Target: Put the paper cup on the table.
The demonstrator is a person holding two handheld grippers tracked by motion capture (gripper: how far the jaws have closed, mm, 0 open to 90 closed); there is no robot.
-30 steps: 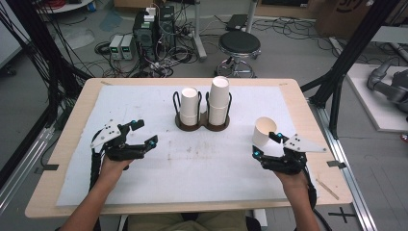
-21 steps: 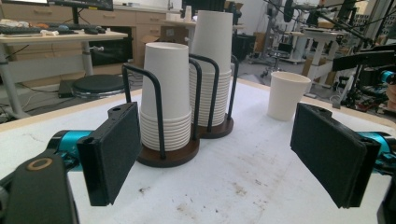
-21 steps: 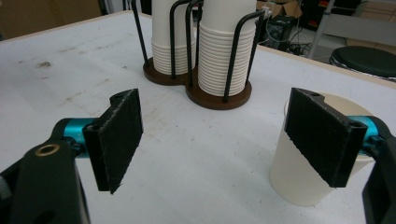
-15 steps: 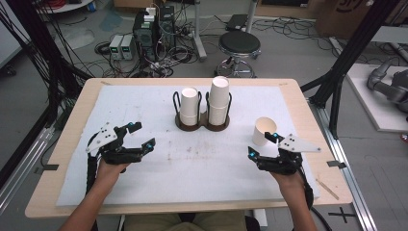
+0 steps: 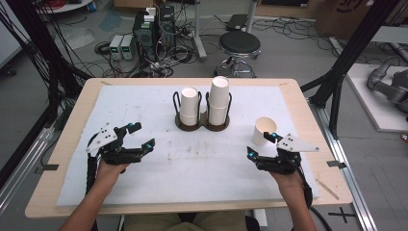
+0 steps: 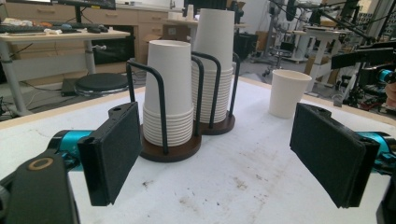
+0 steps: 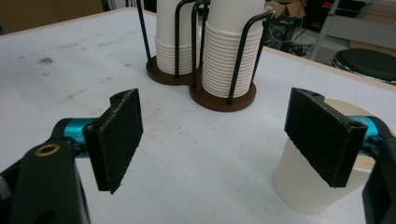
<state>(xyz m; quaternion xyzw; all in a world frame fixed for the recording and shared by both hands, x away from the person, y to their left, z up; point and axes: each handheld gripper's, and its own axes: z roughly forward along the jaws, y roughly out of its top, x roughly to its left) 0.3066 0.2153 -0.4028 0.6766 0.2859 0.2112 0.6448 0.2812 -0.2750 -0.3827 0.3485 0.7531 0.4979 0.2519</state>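
Note:
A black wire holder (image 5: pixel 202 126) at the table's middle carries two stacks of white paper cups, a shorter left stack (image 5: pixel 189 107) and a taller right stack (image 5: pixel 220 98). A single white cup (image 5: pixel 264 131) stands upright to the holder's right. My right gripper (image 5: pixel 262 144) is open just short of this cup. In the right gripper view the cup (image 7: pixel 303 191) sits partly behind the right jaw, outside my right gripper (image 7: pixel 219 135). My left gripper (image 5: pixel 143 134) rests open at the table's left with nothing in it. It faces the stacks (image 6: pixel 170 93) and the single cup (image 6: pixel 288 93).
A white mat (image 5: pixel 144 103) covers the wooden table (image 5: pixel 62 139). Black frame posts stand at both sides. A stool (image 5: pixel 239 45) and computer boxes (image 5: pixel 154 24) with cables sit on the floor beyond the far edge.
My right gripper has drawn back toward the person, away from the single cup, which stays standing on the mat. The left gripper has shifted slightly left and back.

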